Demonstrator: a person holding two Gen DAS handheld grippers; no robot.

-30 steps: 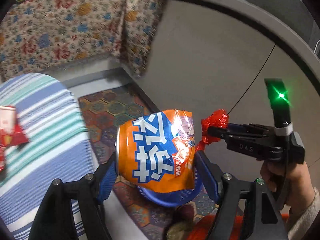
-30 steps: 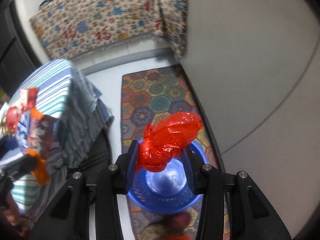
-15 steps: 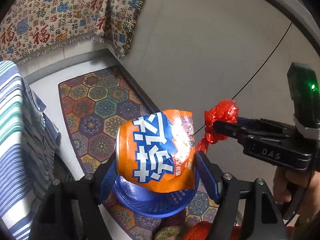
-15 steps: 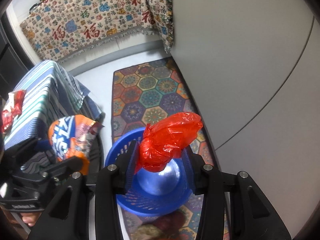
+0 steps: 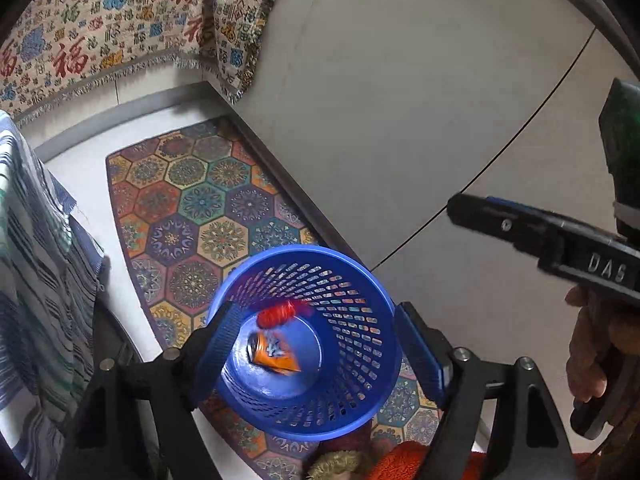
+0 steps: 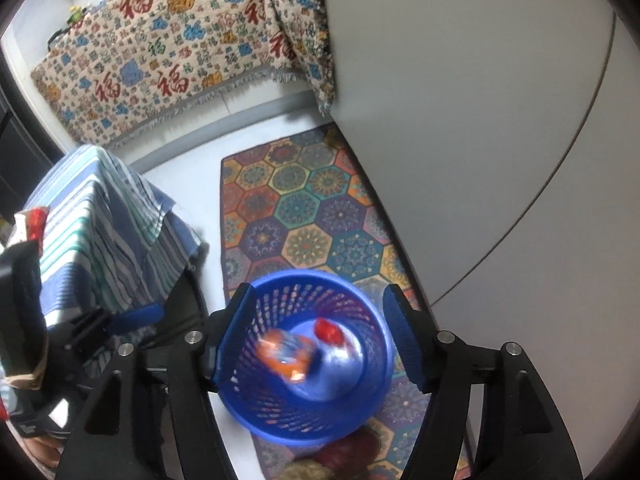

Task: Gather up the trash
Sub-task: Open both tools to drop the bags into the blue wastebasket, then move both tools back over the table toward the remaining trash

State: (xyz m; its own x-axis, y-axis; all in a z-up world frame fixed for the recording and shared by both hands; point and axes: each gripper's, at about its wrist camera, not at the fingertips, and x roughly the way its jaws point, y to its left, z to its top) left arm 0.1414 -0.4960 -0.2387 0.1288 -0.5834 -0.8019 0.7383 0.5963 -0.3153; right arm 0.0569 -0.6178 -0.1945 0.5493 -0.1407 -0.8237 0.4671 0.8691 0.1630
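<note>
A blue mesh waste basket (image 5: 356, 280) stands on the patterned rug, right below both grippers; it also shows in the right wrist view (image 6: 360, 296). Inside it lie an orange crushed can (image 5: 274, 354) and a red plastic wrapper (image 5: 278, 314), blurred in the right wrist view as the can (image 6: 286, 354) and the wrapper (image 6: 328, 330). My left gripper (image 5: 320, 340) is open and empty above the basket. My right gripper (image 6: 320, 336) is open and empty above it too, and shows from the side in the left wrist view (image 5: 452, 208).
A hexagon-patterned rug (image 5: 192, 200) lies along a grey wall (image 5: 400, 100). A striped cloth covers a table (image 6: 100, 232) at the left, with a red snack packet (image 6: 32, 224) on it. A patterned throw (image 6: 180, 48) hangs at the back.
Both grippers opened. The orange can dropped from the left gripper and the red wrapper from the right gripper into the blue basket.
</note>
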